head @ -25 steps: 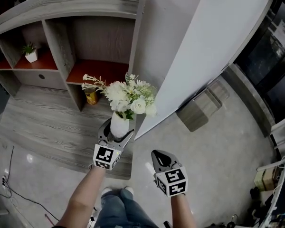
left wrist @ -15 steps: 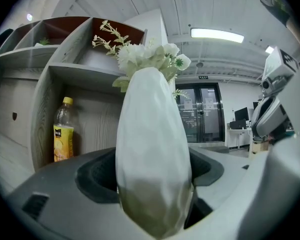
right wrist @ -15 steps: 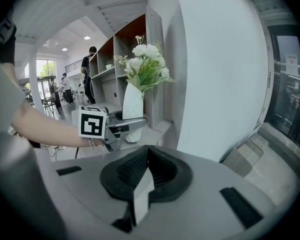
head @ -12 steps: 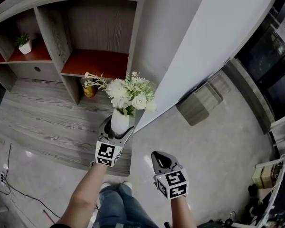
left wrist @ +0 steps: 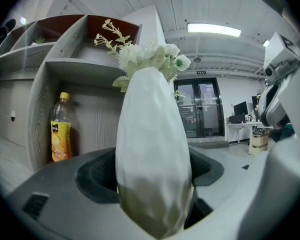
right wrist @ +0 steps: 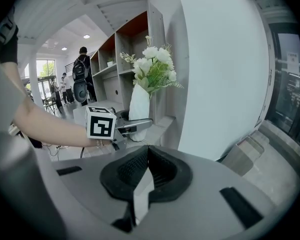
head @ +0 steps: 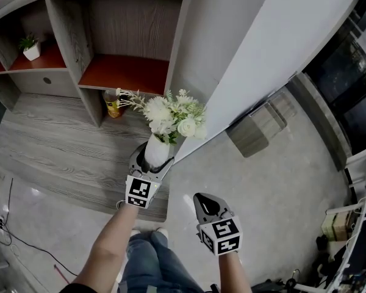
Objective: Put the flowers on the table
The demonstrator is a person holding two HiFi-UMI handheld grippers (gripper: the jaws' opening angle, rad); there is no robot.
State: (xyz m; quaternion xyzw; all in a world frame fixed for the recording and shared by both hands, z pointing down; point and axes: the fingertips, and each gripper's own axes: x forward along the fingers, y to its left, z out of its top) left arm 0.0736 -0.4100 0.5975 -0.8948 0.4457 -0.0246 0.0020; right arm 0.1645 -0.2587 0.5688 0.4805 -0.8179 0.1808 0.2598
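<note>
A white vase (head: 157, 151) with white flowers and green leaves (head: 174, 115) stands upright in my left gripper (head: 152, 159), held above the floor in front of the shelf unit. In the left gripper view the vase (left wrist: 152, 149) fills the gap between the jaws, which press on both its sides, and the flowers (left wrist: 150, 56) rise above it. My right gripper (head: 205, 201) hangs lower right of it, shut and empty. From the right gripper view (right wrist: 147, 171) I see the vase (right wrist: 139, 111) and the left gripper (right wrist: 132, 126) ahead.
A grey shelf unit (head: 67, 23) with red-brown boards holds a small potted plant (head: 30, 47). A yellow drink bottle (head: 113, 104) stands on the wooden platform (head: 61, 157). A white slanted wall panel (head: 280, 41) runs on the right, a grey block (head: 259, 133) at its foot. People (right wrist: 82, 79) stand far off.
My left gripper has carried the vase slightly forward and to the right, towards the white panel. The right gripper has stayed almost in place.
</note>
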